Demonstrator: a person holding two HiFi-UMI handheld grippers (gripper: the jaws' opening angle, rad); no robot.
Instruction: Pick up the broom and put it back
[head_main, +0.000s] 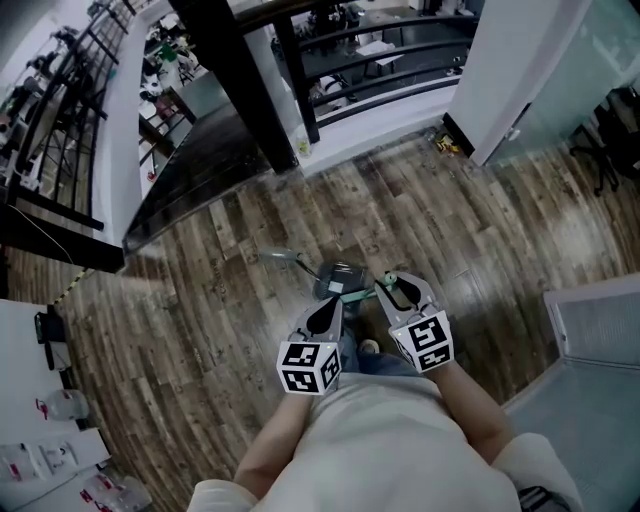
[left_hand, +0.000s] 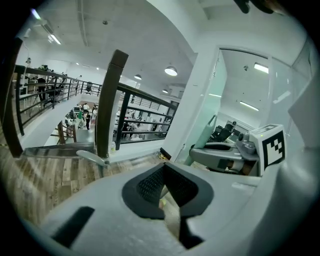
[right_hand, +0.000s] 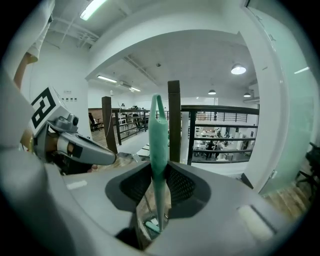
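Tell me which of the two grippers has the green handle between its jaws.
The right gripper: the mint-green broom handle stands upright between its jaws. The left gripper shows no green handle between its own.

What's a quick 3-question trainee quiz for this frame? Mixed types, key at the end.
1. Multiple choice: what is clamped between the jaws of the right gripper?
A) a grey pipe
B) the green broom handle
C) nothing

2. True or false: the green broom handle lies flat on the floor.

3. Fill in: the floor is made of ____ planks.

Key: 1 B; 2 false, the handle rises upright out of the right gripper's jaws; 3 wood.
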